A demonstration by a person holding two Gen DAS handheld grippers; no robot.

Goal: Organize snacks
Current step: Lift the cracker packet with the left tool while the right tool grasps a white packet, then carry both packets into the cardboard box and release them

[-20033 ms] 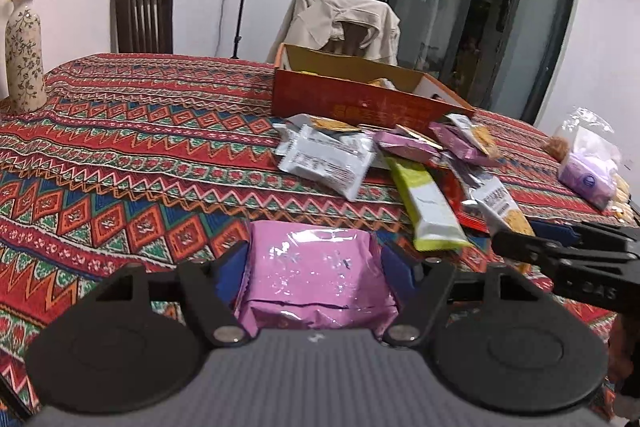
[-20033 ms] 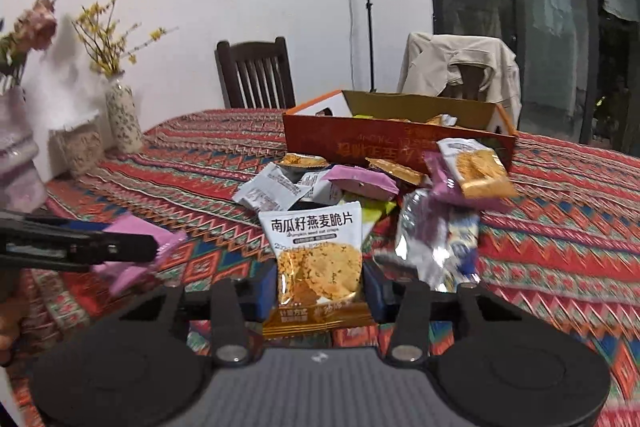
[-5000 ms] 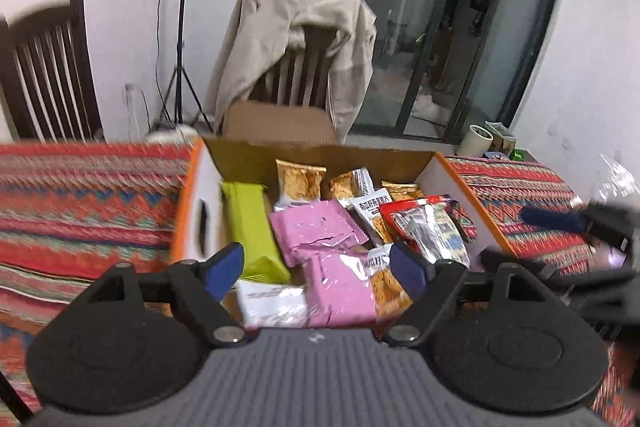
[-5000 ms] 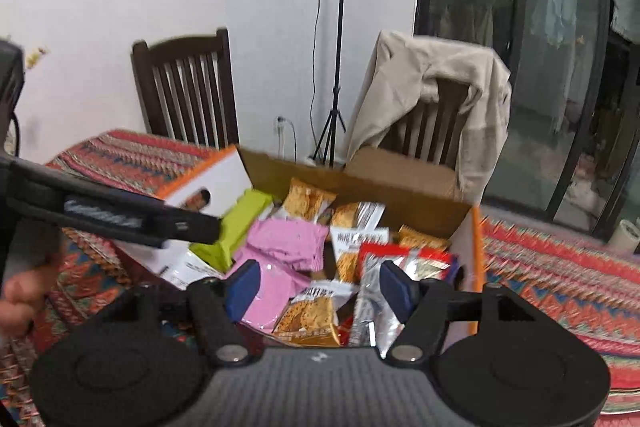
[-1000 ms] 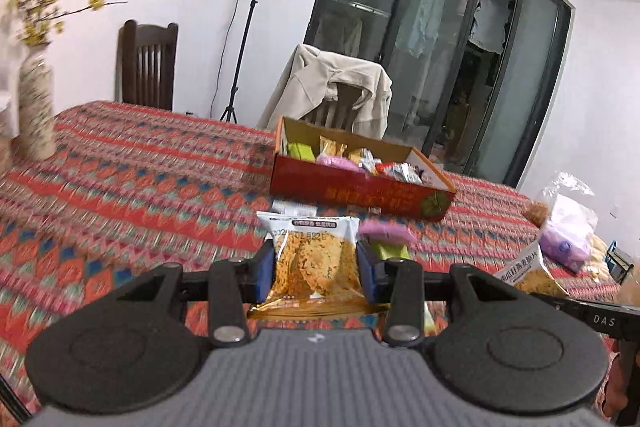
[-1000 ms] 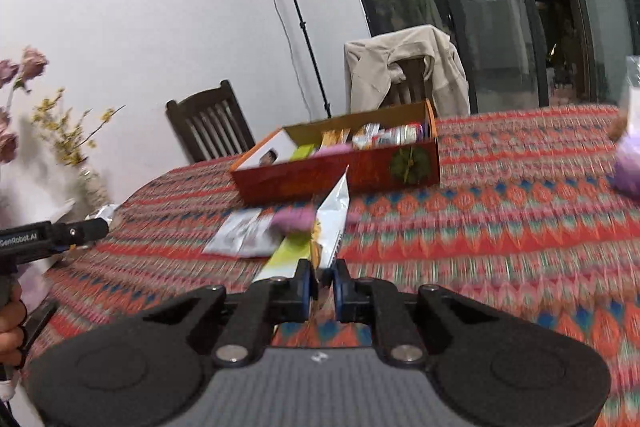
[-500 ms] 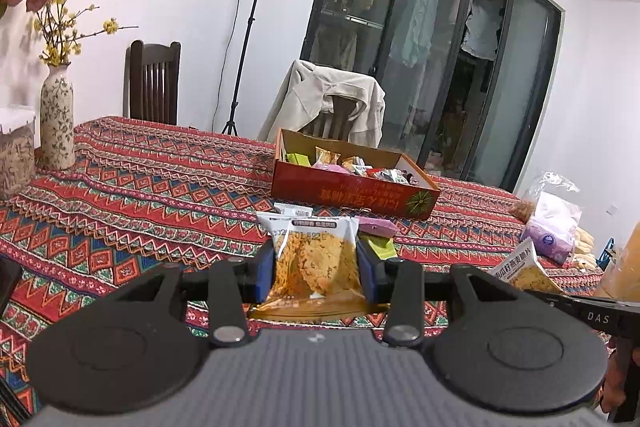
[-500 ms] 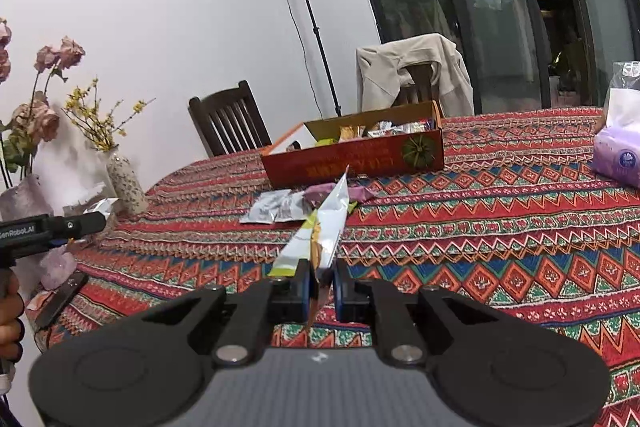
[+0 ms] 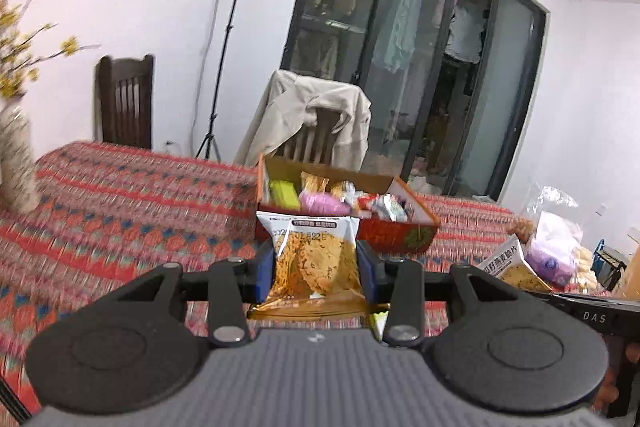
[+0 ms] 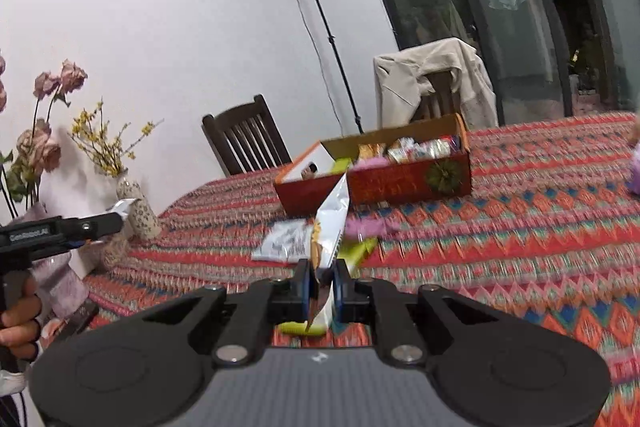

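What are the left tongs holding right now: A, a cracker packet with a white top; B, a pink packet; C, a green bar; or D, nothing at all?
A: in the left wrist view the left tongs are clamped on the sides of a cracker packet with a white printed top, in front of the red snack box.

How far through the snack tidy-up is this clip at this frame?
Well along. Done: the red box already holds many packets. In hand: the left gripper clamps a cracker packet, and the right gripper pinches another packet edge-on. Left: a white packet, a pink one and a green one lie on the tablecloth.
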